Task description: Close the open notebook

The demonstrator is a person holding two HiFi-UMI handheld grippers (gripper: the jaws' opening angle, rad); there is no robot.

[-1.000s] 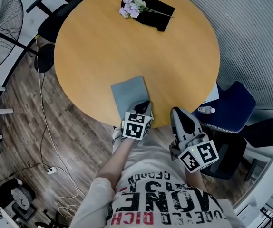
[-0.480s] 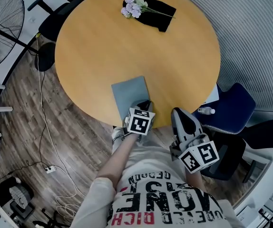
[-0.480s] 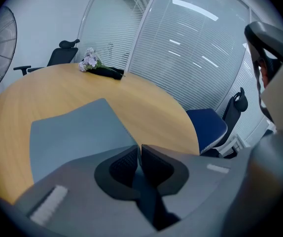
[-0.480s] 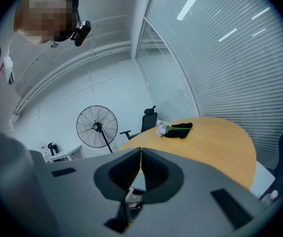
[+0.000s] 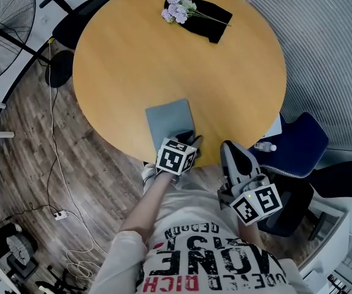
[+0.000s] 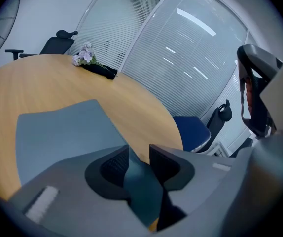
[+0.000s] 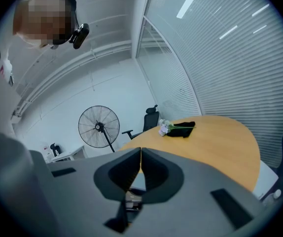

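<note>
Print | on your T-shirt (image 5: pixel 213 259), 6 o'clock in the head view | large letters "ONE", seen upside down | smaller lines above and below: not reliably legible

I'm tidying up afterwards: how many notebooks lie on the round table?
1: the grey notebook, closed, at the table's near edge. The far black cloth covers a small patch.

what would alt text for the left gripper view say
The left gripper, jaws just opened, straddles a corner of a grey notebook lying flat on a round table. Purple flowers on a black cloth sit at the far edge.
</note>
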